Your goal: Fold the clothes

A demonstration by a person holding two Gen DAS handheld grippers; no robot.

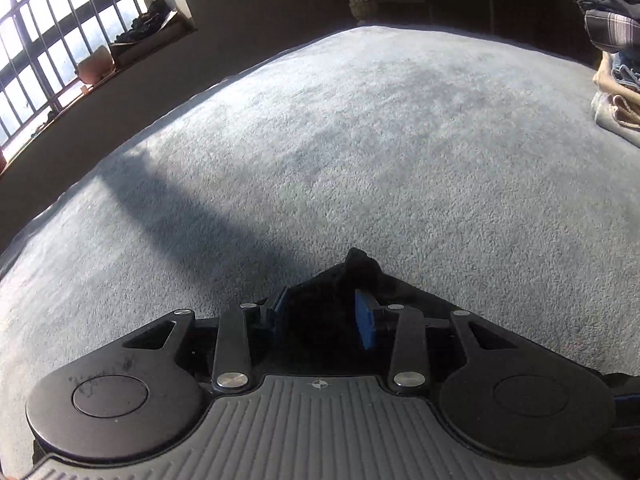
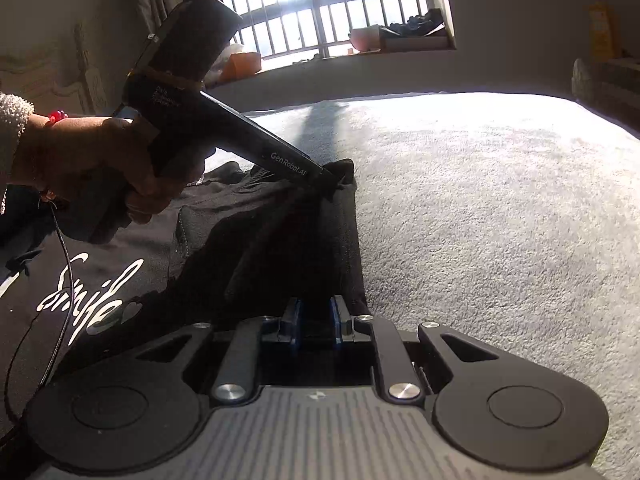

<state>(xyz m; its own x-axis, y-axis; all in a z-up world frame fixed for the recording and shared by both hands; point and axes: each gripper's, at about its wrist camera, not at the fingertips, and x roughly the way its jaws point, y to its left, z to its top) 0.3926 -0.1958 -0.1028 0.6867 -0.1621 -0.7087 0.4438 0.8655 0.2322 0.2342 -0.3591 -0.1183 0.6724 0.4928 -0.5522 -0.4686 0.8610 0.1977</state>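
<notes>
Right tongs (image 2: 316, 320) stand narrow, clamped on the near edge of the black garment (image 2: 280, 240). Left tongs (image 1: 326, 312), held by a hand (image 2: 100, 168), pinch its far corner, a bunch of cloth between the pads. Garment lies on the left of the pale blue bed (image 2: 500, 220), white lettering showing. Judged step: a fold in progress. Next move calls for carrying both held points together, edge kept taut. Folded clothes (image 1: 616, 60) sit stacked far right.

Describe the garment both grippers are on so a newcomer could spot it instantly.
Start at the pale grey carpet under the barred window. On its left side lies a black garment, its edge pinched by the left gripper and the right gripper. Unlike the stacked folded clothes, it is black with white cursive lettering.
</notes>
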